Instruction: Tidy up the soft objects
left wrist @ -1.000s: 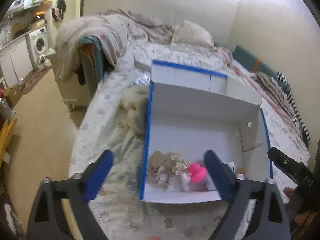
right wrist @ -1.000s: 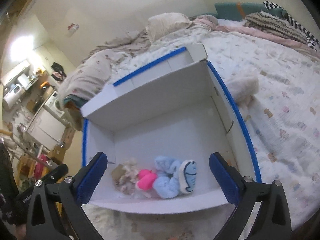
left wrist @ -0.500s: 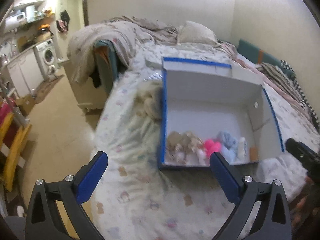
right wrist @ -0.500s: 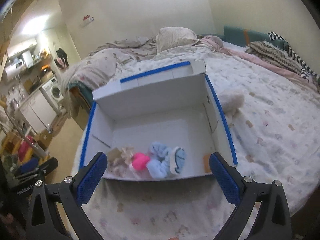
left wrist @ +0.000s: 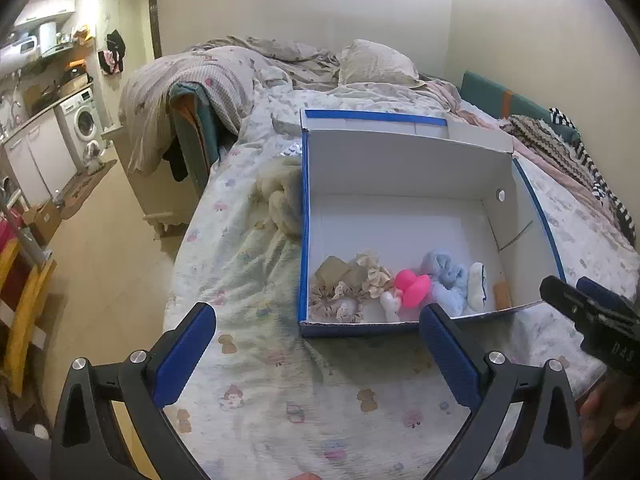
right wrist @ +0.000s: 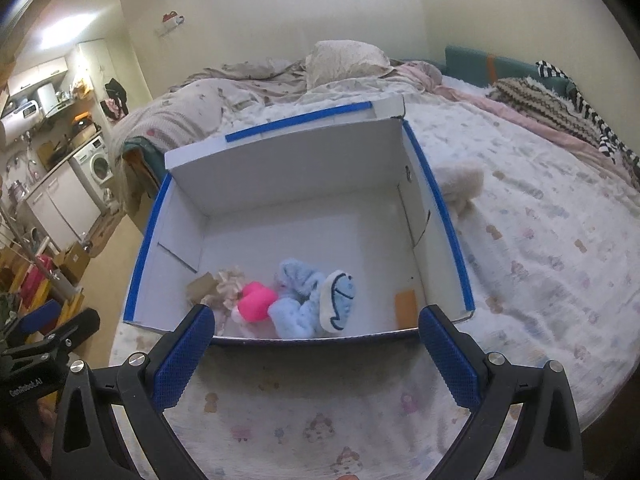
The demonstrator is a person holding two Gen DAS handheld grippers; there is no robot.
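Note:
A white cardboard box with blue edges lies open on the bed. Along its near wall lie beige scrunchies, a pink soft toy and a light blue plush. A cream fluffy item lies on the bed outside the box. My left gripper is open and empty, in front of the box. My right gripper is open and empty, also short of the box's near wall.
The bed sheet has a small cartoon print. Blankets and a pillow are heaped at the far end, striped cloth lies to the right. The bed's left edge drops to the floor, with a washing machine beyond.
Both grippers have pulled back from the box and risen. The box now looks smaller and farther. Both stay open and empty.

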